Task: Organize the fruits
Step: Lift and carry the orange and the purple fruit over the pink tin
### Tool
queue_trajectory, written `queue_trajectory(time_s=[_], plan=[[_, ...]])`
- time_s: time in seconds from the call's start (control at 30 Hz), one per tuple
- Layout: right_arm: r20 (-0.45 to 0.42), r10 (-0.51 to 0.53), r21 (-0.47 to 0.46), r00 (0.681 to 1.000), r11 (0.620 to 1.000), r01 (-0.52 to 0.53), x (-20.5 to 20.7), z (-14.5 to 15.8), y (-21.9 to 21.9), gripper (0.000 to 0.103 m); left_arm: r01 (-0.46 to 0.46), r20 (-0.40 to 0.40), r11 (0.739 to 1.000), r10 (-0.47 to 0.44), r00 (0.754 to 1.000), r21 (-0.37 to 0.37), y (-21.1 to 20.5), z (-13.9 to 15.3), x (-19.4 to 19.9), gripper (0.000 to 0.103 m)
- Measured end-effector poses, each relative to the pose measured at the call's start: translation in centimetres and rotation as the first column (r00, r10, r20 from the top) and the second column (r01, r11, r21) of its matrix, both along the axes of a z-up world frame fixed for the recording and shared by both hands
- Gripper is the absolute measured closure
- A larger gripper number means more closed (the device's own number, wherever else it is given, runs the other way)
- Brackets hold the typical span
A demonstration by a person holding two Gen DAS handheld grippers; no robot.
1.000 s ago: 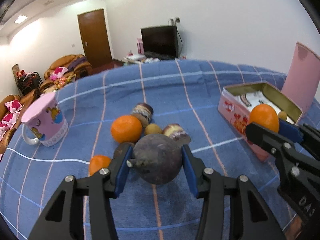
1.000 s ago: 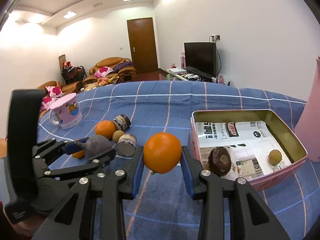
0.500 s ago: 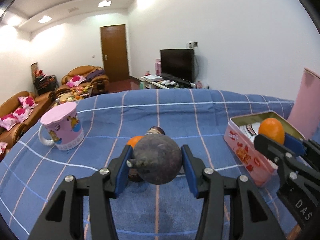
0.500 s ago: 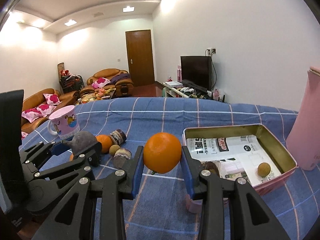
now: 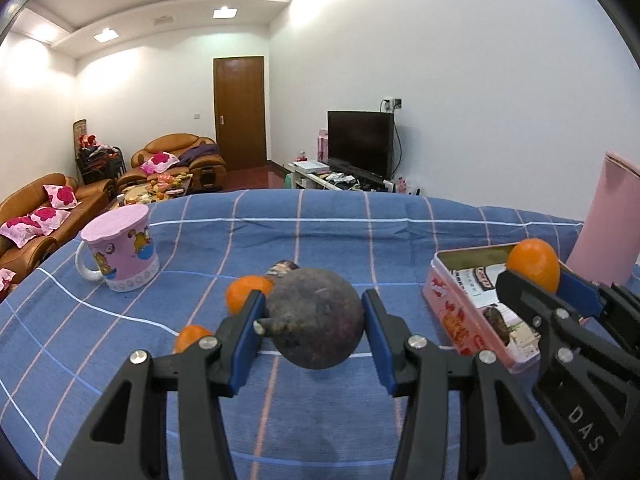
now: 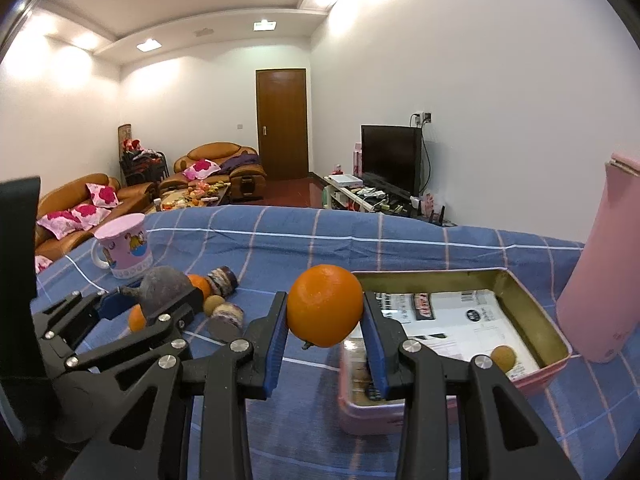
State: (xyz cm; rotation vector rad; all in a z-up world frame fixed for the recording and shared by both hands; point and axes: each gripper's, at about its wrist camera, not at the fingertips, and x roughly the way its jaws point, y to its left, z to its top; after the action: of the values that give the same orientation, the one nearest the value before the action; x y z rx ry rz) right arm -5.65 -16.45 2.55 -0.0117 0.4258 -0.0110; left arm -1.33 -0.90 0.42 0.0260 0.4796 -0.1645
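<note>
both claws are in the carry step, the left claw (image 5: pixel 314 330) clenched on a dark round fruit (image 5: pixel 316 316) and the right claw (image 6: pixel 325 334) on an orange (image 6: pixel 325 305), so next each probably lowers its fruit into the tin (image 6: pixel 532 316) just ahead and to the right.

Left gripper (image 5: pixel 314 330) low centre of its view, blue pads clamped on a dark purple fruit (image 5: pixel 316 316), lifted off the cloth. Right gripper (image 6: pixel 325 334) low centre of its view, pads clamped on an orange (image 6: pixel 325 305), apparently above the tin's near edge.
</note>
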Motion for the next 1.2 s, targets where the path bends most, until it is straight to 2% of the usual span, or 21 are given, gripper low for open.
queue_trajectory(time_s=[0.5,1.2], plan=[[0.008,-0.117,-0.010,0.993,0.993,0.117,-0.2,0.3,-6.4,0.065,0.070,0.034,0.997,-0.070,0.997,-0.008,-5.3,0.5,-0.1,0.052],[-0.022,-0.226,-0.022,0.974,0.974,0.226,0.9,-0.1,-13.5,0.065,0.179,0.023,0.983,-0.179,0.984,0.031,-14.1,0.7,0.8,0.052]])
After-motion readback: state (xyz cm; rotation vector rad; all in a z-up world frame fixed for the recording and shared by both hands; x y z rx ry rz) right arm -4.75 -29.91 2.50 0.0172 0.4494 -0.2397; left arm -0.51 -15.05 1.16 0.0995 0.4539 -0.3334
